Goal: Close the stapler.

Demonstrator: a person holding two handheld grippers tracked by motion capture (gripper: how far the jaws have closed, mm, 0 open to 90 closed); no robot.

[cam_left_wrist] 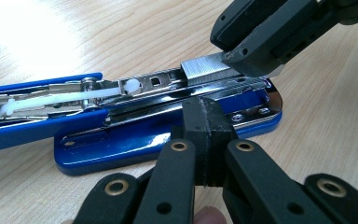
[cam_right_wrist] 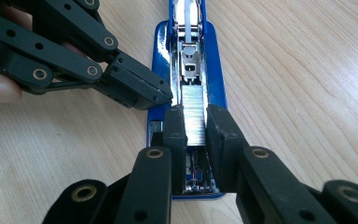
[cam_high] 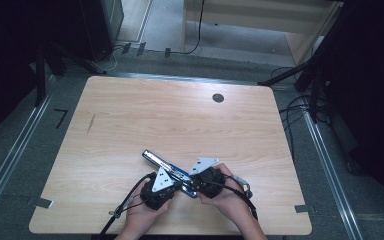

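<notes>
We are working near the front edge of the wooden table (cam_high: 130, 115), which is lying otherwise bare apart from a dark round grommet (cam_high: 218, 98) far back on the right. The blue stapler (cam_left_wrist: 135, 140) is lying opened out flat between our hands, its lid stretching away to the back left and its chrome magazine facing up. Our left hand (cam_high: 142, 216) is coming in from the bottom left, and the left gripper (cam_left_wrist: 209, 140) is sitting clenched with nothing between its jaws, its tips pressing against the side of the stapler's base. Our right hand (cam_high: 225, 196) is angling in from the right, and the right gripper (cam_right_wrist: 196, 128) is grasping the strip of staples (cam_right_wrist: 193, 116) over the magazine channel.
</notes>
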